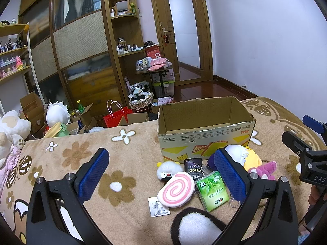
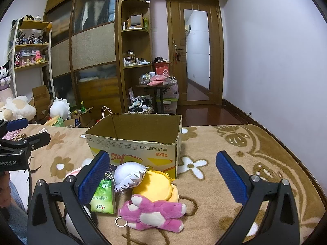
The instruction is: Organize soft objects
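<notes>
Gaping, both the left tool (image 1: 163, 175) and right tool (image 2: 163, 175) partly hide plush toys (image 2: 151, 200).

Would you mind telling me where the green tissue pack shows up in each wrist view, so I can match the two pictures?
Left wrist view: the green tissue pack lies lower centre-right on the blanket, between the pink swirl plush and the right finger.
Right wrist view: the pack sits lower left, partly behind the left finger, beside the pink bear plush.
Shared landmark: the open cardboard box just behind it.
</notes>
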`<state>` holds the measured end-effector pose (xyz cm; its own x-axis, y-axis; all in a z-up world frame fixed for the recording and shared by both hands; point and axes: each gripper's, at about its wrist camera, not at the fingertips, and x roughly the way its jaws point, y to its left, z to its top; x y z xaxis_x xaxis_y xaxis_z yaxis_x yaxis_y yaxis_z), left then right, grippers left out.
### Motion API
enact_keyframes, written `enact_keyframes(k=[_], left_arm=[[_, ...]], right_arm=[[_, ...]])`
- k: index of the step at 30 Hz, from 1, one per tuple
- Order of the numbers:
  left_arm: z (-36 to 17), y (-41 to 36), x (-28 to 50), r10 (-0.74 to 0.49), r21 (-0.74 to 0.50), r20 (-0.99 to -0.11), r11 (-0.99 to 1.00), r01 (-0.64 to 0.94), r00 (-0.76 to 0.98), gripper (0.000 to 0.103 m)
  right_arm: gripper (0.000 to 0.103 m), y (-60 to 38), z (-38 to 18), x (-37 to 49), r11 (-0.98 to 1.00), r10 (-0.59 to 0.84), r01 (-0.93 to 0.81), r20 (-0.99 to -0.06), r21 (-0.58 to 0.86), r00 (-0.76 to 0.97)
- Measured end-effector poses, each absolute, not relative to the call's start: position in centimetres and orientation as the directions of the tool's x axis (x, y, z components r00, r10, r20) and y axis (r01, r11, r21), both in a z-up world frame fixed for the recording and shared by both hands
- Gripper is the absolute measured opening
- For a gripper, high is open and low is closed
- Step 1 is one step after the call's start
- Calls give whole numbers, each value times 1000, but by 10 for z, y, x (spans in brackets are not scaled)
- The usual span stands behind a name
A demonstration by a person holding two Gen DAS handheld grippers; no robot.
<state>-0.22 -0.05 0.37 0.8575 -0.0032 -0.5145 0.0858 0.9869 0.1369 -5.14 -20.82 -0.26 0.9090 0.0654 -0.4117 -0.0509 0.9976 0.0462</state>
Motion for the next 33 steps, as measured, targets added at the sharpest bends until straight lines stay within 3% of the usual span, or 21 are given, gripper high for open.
enact_keyframes(k=[8,17,33], left_arm=[[3,-2,-1,2,141,-520,987,83,854,102],[-12,-1,15,37,155,-598,986,69,801,102],[-42,5,72,2,69,-754,995,76,657,102]], right_arm=[[103,-208,-2,-52,998,65,-51,-413,46,909],[103,-203,-7,-50,998,56,-46,-438,33,897],[103,-199,-28,-19,998,58,-24,-578,67,814]])
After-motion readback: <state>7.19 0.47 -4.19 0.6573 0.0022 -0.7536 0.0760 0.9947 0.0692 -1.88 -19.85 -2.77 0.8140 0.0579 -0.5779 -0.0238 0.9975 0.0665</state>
